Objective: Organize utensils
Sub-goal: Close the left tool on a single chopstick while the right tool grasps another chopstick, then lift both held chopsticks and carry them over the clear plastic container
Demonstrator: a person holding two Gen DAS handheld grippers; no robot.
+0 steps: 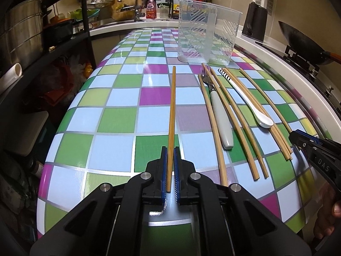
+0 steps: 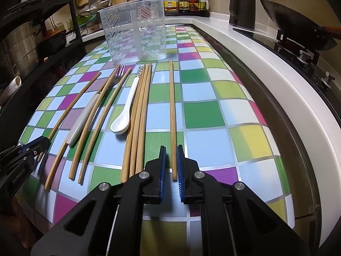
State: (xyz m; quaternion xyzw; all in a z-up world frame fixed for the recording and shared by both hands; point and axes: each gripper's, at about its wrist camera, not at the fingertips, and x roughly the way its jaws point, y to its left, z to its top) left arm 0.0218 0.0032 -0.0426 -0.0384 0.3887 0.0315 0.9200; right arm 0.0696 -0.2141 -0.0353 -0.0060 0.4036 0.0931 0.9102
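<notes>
Each of my jaws pinches one chopstick (image 1: pixel 171 115) (image 2: pixel 173 115); I should lift both level towards the holder (image 1: pixel 207 29) ahead.

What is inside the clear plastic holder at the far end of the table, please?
Nothing shows inside the clear plastic holder except its central divider; all utensils lie on the table. Its base is indistinct.

The checkered counter (image 1: pixel 119 117) lies bare left of the lone chopstick (image 1: pixel 172 115), giving open passage toward the black shelving rack (image 1: pixel 85 21). The middle is crowded: chopsticks, a fork (image 1: pixel 219 115) and a white spoon (image 1: pixel 247 98) lie side by side. The clear plastic holder (image 1: pixel 207 29) stands beyond them, blocking the far end. In the right wrist view, bare counter runs between the rightmost chopstick (image 2: pixel 173 115) and the white ledge (image 2: pixel 266 68).
</notes>
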